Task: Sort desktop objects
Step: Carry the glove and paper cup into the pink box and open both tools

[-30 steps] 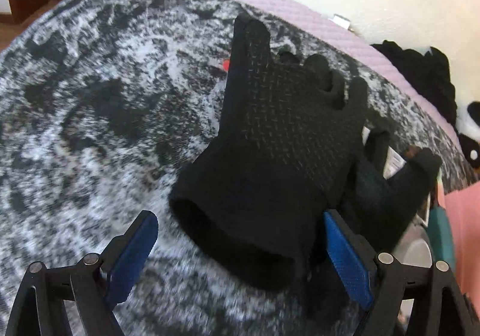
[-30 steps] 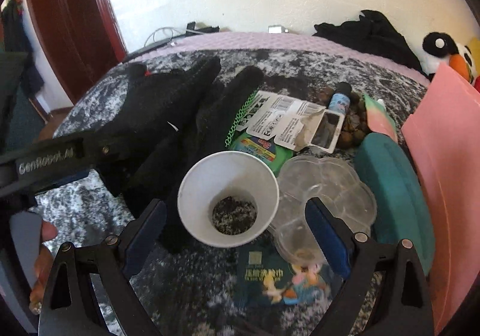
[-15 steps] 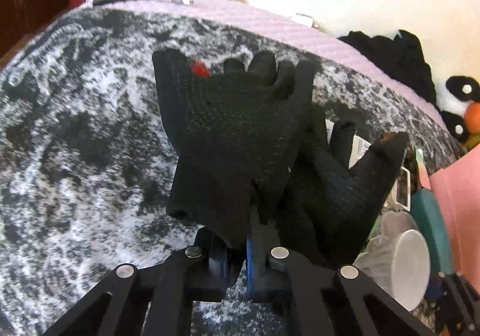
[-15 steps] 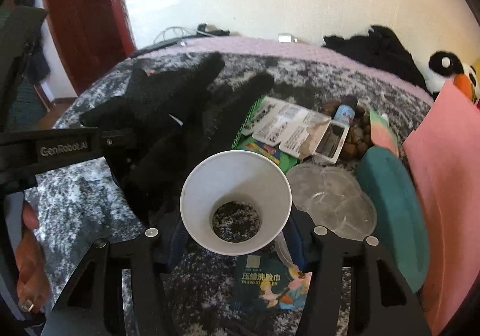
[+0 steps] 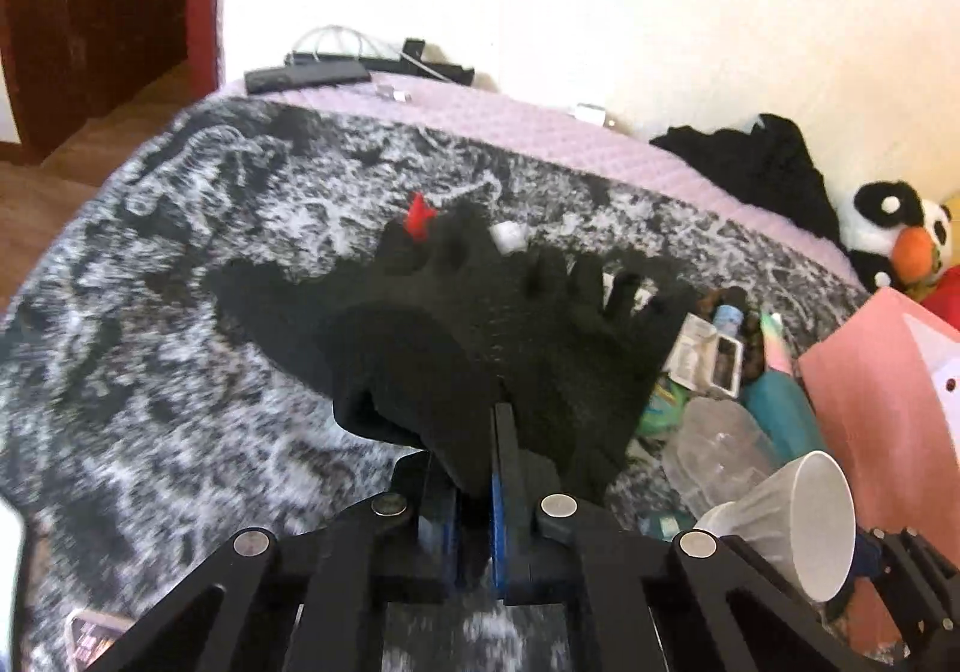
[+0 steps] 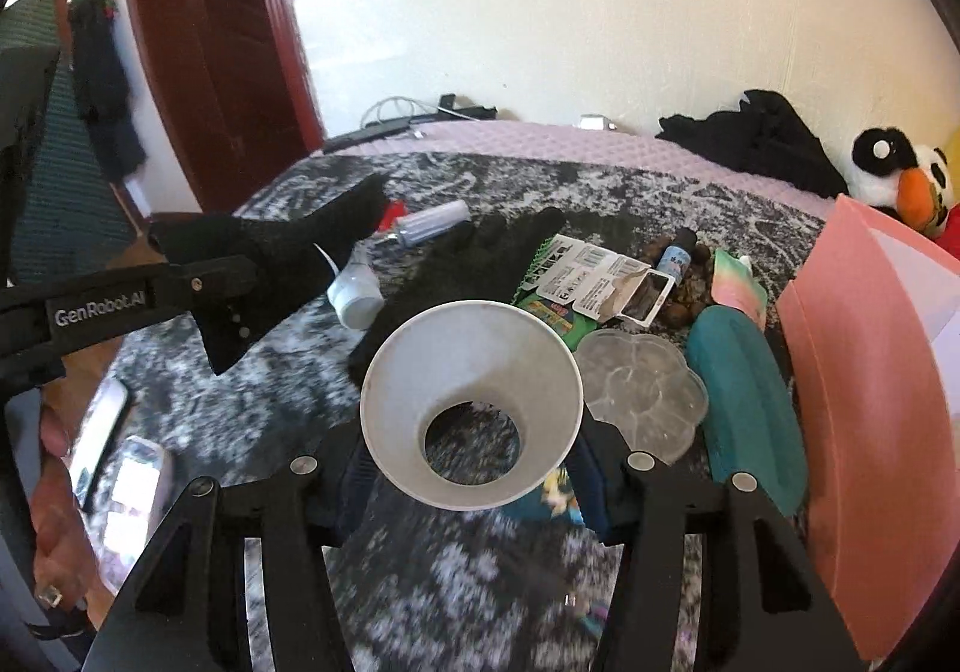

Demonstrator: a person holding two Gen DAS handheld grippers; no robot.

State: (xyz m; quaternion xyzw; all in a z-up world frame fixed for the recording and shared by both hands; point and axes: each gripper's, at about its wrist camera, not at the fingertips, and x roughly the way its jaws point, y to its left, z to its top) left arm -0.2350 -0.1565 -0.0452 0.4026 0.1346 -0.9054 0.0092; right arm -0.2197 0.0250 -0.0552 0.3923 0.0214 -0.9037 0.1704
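The biggest thing here is the blanket [image 6: 252, 402], grey and black, and pretty much everything you're sorting sits on it. At about 3 o'clock in the right wrist view there's a pink folder [image 6: 864, 372] standing up, with a teal case [image 6: 750, 396] just beside it, then a clear tray [image 6: 645, 390] touching that. Your left gripper [image 5: 474, 468] is clamped tight on the cuff of a black glove [image 5: 420, 348], and from the right wrist view that glove looks lifted clear of the blanket at 9 o'clock. A second glove [image 6: 474, 264] lies flat near the middle. Your right gripper [image 6: 471, 450] has its fingers pressed against the sides of a paper cup [image 6: 471, 402], mouth facing the camera, and it seems raised off the blanket, though I can't be sure. Smaller stuff: a torn package [image 6: 594, 276] at 1 o'clock of the cup, a tube [image 6: 432, 222] and a white cap [image 6: 354, 300] at 11 o'clock, and a little bottle [image 6: 675, 255] past the package. Progress-wise I'd say you're early. Two things are in hand, nothing looks grouped yet, and the pile by the folder hasn't been sorted.
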